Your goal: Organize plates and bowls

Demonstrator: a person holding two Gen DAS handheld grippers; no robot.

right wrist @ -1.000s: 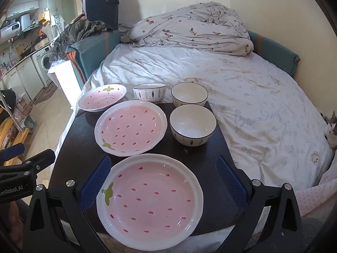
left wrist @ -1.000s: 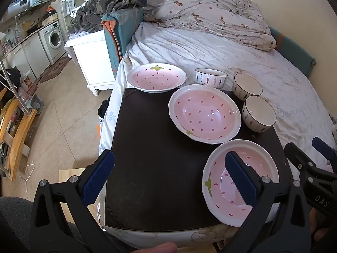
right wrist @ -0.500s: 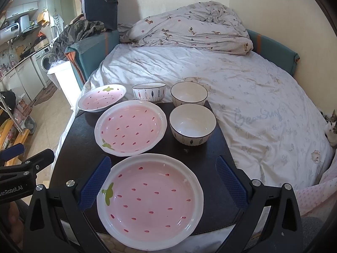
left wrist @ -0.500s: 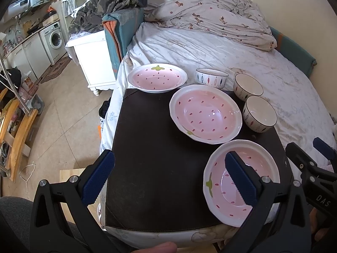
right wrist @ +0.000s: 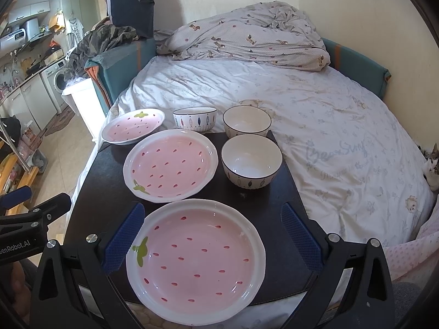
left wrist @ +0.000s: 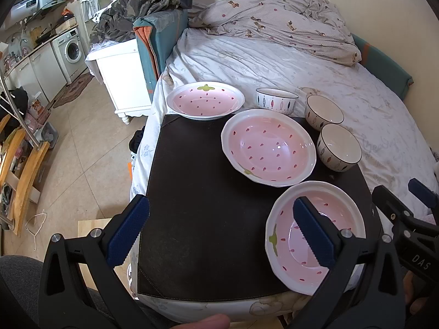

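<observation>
Three pink strawberry plates lie on a dark mat (left wrist: 197, 197): a near one (right wrist: 196, 249), a middle one (right wrist: 170, 164) and a far-left one (right wrist: 133, 130) half on the bed. Three white bowls stand by them: a near one (right wrist: 251, 161), a far one (right wrist: 246, 122) and a fish-patterned one (right wrist: 195, 118). My right gripper (right wrist: 211, 238) is open, its fingers either side of the near plate, above it. My left gripper (left wrist: 219, 230) is open over the mat's front left; its right finger overlaps the near plate (left wrist: 315, 235) in view.
The mat lies on the corner of a bed (right wrist: 315, 115) with a rumpled duvet (right wrist: 247, 41) at the back. A white cabinet (left wrist: 120, 76) and tiled floor (left wrist: 82, 137) are to the left. A cat (right wrist: 432, 164) peeks in at the bed's right edge.
Almost nothing differs; both views have shifted very slightly and the dishes have not moved.
</observation>
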